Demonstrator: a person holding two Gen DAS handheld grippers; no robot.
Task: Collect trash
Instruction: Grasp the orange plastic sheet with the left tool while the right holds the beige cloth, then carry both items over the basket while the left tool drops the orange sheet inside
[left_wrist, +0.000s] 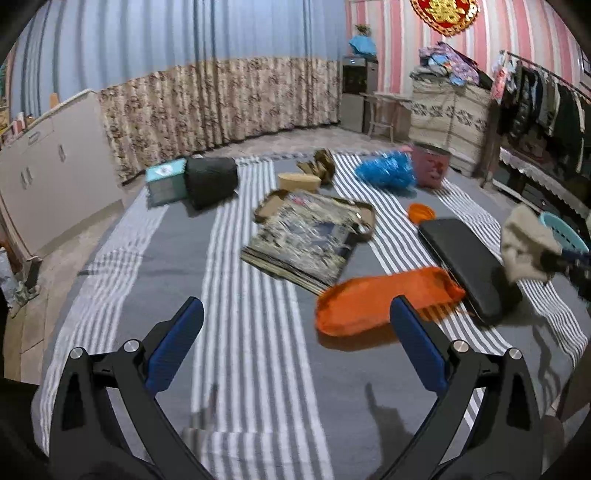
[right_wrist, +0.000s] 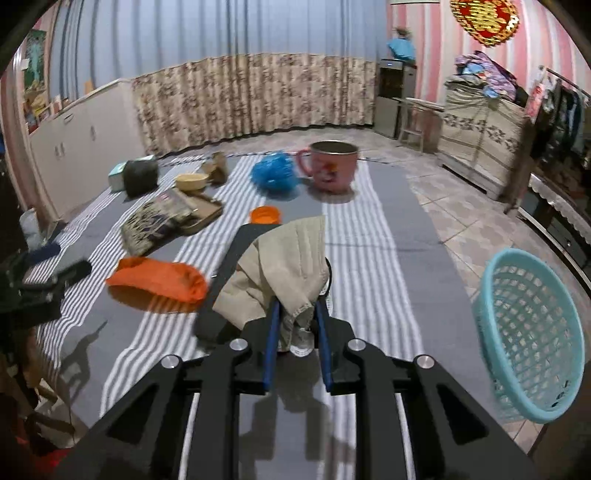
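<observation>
From the left wrist, the left tool (left_wrist: 295, 332) hangs spread and empty over the striped sheet (left_wrist: 236, 258); an orange bag (left_wrist: 384, 299) lies just ahead beside a black case (left_wrist: 469, 266), with a magazine (left_wrist: 306, 236) beyond; from the right wrist, the right tool (right_wrist: 297, 325) pinches a crumpled beige cloth (right_wrist: 284, 269) above the black case (right_wrist: 236, 258); a teal basket (right_wrist: 532, 339) sits to its right, a pink mug (right_wrist: 332, 166) farther off.

The left gripper (left_wrist: 295, 332) hangs with its blue-padded fingers (left_wrist: 173, 343) spread wide, nothing between them; off to its right, the right gripper (right_wrist: 297, 321) is raised, jaws pinched together on a crumpled beige cloth (right_wrist: 284, 269).
</observation>
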